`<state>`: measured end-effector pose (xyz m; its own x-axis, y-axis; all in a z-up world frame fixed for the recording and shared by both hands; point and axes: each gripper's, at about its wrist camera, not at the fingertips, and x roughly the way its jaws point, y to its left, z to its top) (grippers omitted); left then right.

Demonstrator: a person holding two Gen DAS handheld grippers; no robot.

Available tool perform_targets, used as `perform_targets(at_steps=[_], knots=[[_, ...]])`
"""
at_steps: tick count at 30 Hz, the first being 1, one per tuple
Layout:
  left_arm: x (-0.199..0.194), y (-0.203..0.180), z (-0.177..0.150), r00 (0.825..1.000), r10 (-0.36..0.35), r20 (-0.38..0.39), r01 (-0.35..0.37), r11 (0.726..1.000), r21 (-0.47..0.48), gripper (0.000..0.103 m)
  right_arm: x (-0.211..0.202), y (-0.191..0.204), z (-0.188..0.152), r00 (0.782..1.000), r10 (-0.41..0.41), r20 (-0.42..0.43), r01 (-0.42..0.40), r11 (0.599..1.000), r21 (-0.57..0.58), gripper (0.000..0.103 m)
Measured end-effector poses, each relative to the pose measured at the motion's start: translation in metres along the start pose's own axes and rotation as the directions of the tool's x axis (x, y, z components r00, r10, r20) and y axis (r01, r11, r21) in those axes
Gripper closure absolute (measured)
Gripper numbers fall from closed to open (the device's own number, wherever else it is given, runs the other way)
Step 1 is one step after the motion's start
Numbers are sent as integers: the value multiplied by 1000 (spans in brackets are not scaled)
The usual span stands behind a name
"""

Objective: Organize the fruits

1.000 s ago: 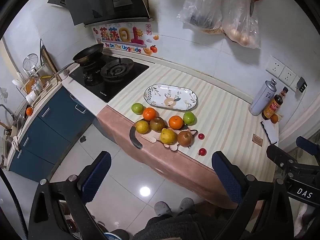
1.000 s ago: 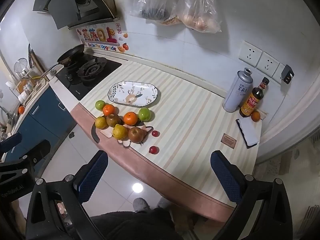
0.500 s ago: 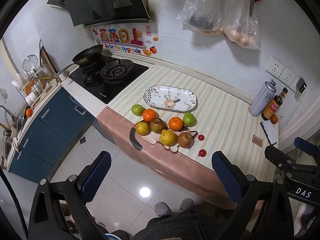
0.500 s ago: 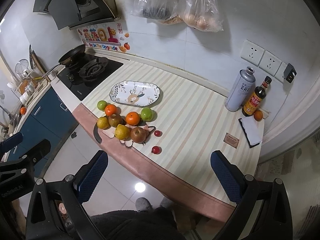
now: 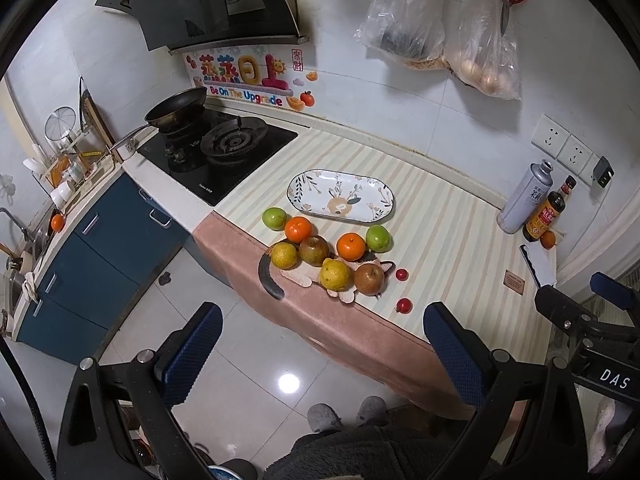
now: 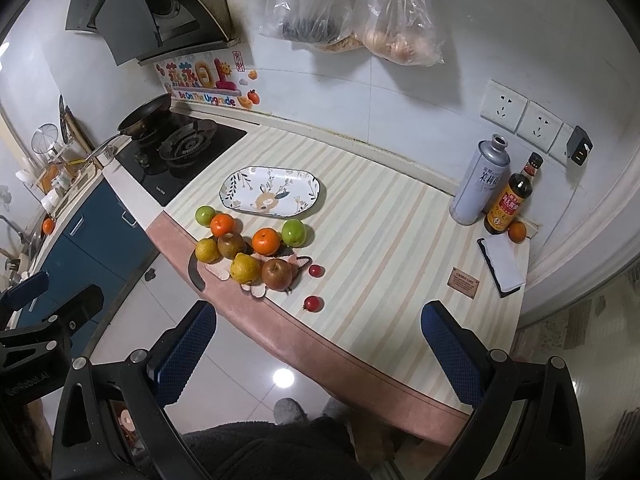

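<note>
Fruit (image 5: 326, 252): clustered at counter's front edge, just before the empty oval plate (image 5: 340, 197); two small red ones apart, rightward.
Left gripper (image 5: 320, 354): spread wide, empty, well back.
Right gripper (image 6: 316, 350): likewise.
Approach: take outermost fruit first; round, likely rolls.

We held the right gripper (image 6: 316, 354) wide open, well back from the counter (image 6: 384, 216). Fruits (image 6: 248, 246) sat clustered near its front edge, just beside the patterned plate (image 6: 270, 191); two cherry tomatoes (image 6: 313, 303) lay apart. The other gripper (image 6: 48, 312) showed at left.
</note>
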<state>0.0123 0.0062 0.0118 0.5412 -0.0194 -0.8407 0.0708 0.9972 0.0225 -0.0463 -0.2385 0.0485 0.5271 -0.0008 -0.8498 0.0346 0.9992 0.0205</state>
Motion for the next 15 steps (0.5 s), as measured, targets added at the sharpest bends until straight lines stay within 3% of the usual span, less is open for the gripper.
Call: perform_targets(at_steps=[15], knots=[[-3,-2,-2,1000,6,17,-6,1000,1,0,-2,-1,0,1000,6,3,-7,1000,4,0]])
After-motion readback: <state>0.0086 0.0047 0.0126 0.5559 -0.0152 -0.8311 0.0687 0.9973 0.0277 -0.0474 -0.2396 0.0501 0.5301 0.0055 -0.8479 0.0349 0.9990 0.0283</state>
